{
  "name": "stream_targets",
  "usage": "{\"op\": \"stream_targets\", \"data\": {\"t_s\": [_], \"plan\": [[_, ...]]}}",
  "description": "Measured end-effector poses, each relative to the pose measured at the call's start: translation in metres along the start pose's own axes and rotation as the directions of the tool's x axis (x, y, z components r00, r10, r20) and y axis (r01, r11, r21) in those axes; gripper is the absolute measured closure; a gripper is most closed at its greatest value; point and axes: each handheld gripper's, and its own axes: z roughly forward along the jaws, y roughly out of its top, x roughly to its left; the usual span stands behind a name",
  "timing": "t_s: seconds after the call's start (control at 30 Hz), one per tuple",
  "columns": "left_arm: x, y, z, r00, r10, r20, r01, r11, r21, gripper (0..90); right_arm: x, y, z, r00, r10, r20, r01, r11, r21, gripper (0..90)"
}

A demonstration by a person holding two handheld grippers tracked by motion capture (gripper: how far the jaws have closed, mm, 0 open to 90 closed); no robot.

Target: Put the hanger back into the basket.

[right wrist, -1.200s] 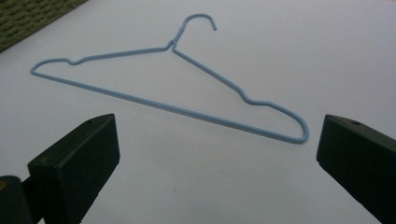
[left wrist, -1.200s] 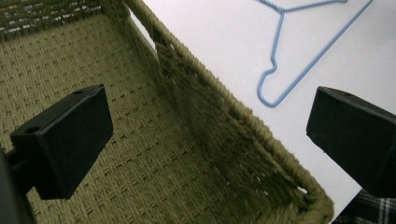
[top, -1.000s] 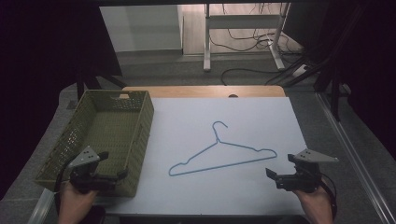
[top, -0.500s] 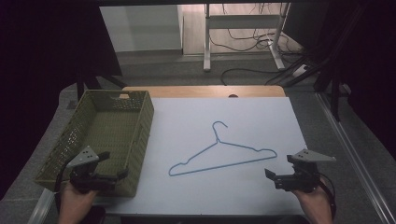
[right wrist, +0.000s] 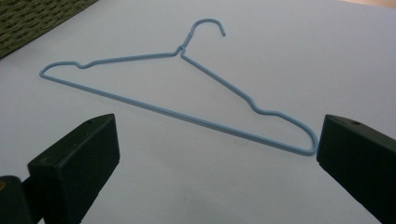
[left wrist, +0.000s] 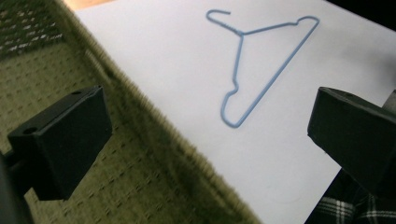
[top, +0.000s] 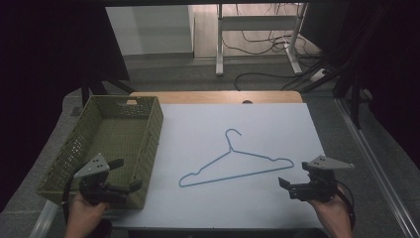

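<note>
A thin light-blue wire coat hanger [top: 233, 163] lies flat on the white-topped bench [top: 267, 124], roughly at the middle of the white surface, hook pointing toward the far edge and its long straight bar toward the person. Nothing touches it.

An olive-green perforated plastic basket [top: 148, 134] stands on the left part of the bench, its right wall running beside the white sheet and well apart from the hanger. What its floor holds cannot be fully judged from the high view; the part seen appears bare.

The left tongs [top: 121, 183] are held in the person's left hand [top: 86, 213] at the near left corner, over the near right corner of the basket. In the left gripper view the two black jaws stand wide apart, gripping nothing; between them the basket's rim [left wrist: 154, 135] runs diagonally, with the hanger [left wrist: 261, 70] beyond it on the white surface.

The right tongs [top: 287, 187] are held in the right hand [top: 332, 213] at the near right of the bench, pointing left toward the hanger's right end, close to it but not in contact. In the right gripper view the jaws are likewise spread wide and empty; the hanger [right wrist: 187, 88] lies ahead of them, its nearest rounded corner just beside the right-hand jaw in that view. A corner of the basket [right wrist: 42, 18] shows at upper left.

A strip of bare wood [top: 213, 96] edges the far side of the bench.
</note>
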Motion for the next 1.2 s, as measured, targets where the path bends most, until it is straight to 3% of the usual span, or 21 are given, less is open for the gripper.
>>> {"op": "stream_targets", "data": {"t_s": [0.3,0.73,1.0,1.2], "plan": [[-0.005,0.007,0.007,0.9985,0.005,0.054,-0.005,1.0,-0.002,0.0,0.003,0.011,0.003,0.9986,-0.054,-0.003,0.054,0.998,0.027,0.0],[-0.024,0.025,0.019,0.9909,0.029,0.132,-0.03,0.9995,0.008,0.2,0.01,0.024,0.008,0.9962,-0.081,-0.03,0.083,0.996,0.04,0.0],[-0.034,0.038,0.04,0.9804,0.045,0.192,-0.052,0.9981,0.032,0.2,0.013,0.033,0.013,0.9942,-0.094,-0.052,0.097,0.994,0.049,0.0],[-0.039,0.047,0.057,0.9766,0.06,0.207,-0.068,0.9971,0.035,0.0,0.015,0.039,0.018,0.9923,-0.103,-0.069,0.107,0.993,0.051,0.0]]}}
